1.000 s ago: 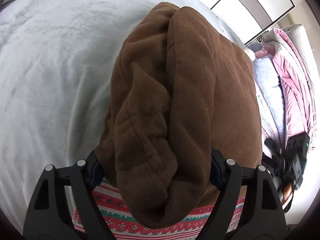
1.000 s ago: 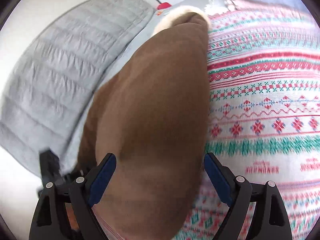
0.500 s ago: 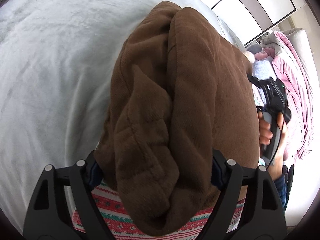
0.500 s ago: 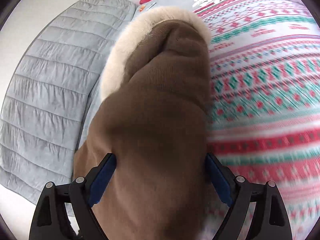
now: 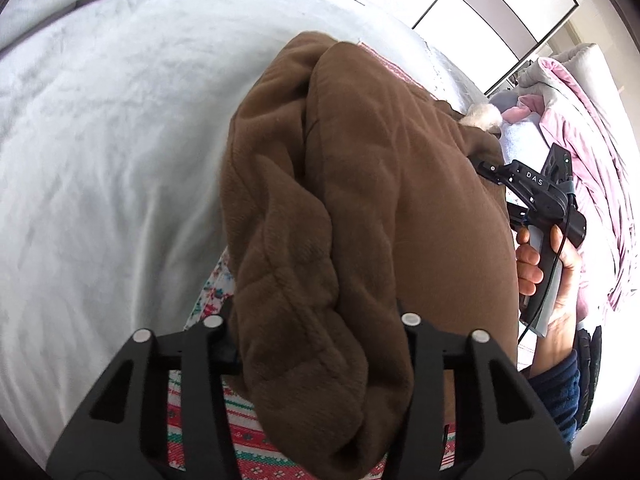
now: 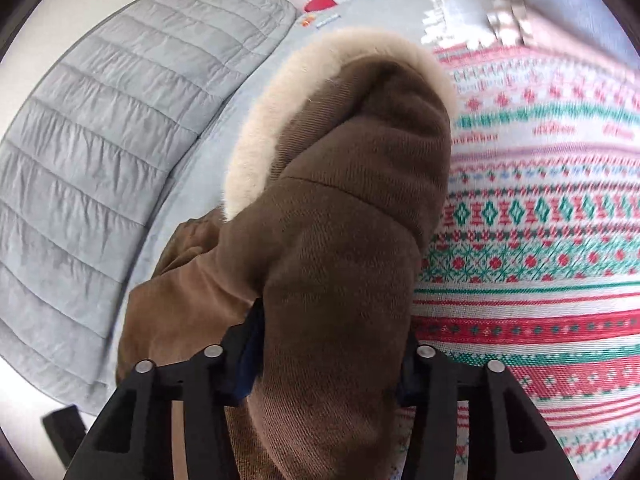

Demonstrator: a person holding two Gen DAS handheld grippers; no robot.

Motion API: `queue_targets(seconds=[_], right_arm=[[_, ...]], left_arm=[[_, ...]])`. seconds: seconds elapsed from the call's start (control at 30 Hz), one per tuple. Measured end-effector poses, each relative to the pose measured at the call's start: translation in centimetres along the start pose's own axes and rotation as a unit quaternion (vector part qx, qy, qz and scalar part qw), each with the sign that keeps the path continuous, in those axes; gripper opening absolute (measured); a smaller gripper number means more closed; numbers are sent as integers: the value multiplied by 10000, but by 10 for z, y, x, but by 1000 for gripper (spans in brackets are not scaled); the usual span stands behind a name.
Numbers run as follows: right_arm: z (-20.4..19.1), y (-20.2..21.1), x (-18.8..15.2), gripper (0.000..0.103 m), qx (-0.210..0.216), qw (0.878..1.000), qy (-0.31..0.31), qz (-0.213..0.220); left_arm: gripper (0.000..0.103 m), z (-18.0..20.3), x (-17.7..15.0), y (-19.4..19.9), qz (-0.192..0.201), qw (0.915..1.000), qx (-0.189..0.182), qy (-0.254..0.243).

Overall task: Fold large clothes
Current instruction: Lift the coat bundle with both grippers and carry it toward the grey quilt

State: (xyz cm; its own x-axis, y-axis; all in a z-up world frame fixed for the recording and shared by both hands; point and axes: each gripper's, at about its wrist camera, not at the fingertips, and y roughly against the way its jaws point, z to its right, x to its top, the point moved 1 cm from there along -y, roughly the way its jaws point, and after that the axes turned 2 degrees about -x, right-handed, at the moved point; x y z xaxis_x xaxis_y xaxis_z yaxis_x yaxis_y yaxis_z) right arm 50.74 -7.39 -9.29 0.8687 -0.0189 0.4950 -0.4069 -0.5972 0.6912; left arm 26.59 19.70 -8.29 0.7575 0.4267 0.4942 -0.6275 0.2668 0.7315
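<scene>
Patterned blanket [image 6: 540,240] under brown coat [image 5: 360,220]; both grippers' jaws just clamped it.

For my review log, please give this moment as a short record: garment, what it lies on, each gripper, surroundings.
garment: brown coat with a cream fur hood trim
under it: patterned blanket on a bed with a white cover
left gripper: has just closed, pinching bunched coat fabric
right gripper: has just closed on the coat below the hood
surroundings: grey quilt, pink bedding

A white-covered bed [image 5: 100,152] bears a patterned blanket [image 6: 540,240] and grey quilt [image 6: 100,152].
</scene>
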Motion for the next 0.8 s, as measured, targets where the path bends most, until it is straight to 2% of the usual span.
queue_targets(seconds=[0.13, 0.33, 0.57, 0.67, 0.8], right_arm=[[-15, 9, -1, 45, -195, 9994, 242, 155], [-18, 26, -1, 43, -216, 9986, 405, 268], [0, 13, -2, 44, -312, 9994, 75, 136], [-17, 19, -2, 43, -478, 9982, 271, 238], [-55, 37, 3, 40, -596, 9948, 720, 417]], left_arm=[[43, 3, 1, 3, 82, 9999, 40, -91], [42, -5, 4, 10, 114, 9998, -137, -21], [41, -9, 4, 19, 195, 9992, -231, -242], [39, -15, 7, 22, 159, 9990, -332, -234], [38, -37, 20, 33, 231, 9972, -703, 119]])
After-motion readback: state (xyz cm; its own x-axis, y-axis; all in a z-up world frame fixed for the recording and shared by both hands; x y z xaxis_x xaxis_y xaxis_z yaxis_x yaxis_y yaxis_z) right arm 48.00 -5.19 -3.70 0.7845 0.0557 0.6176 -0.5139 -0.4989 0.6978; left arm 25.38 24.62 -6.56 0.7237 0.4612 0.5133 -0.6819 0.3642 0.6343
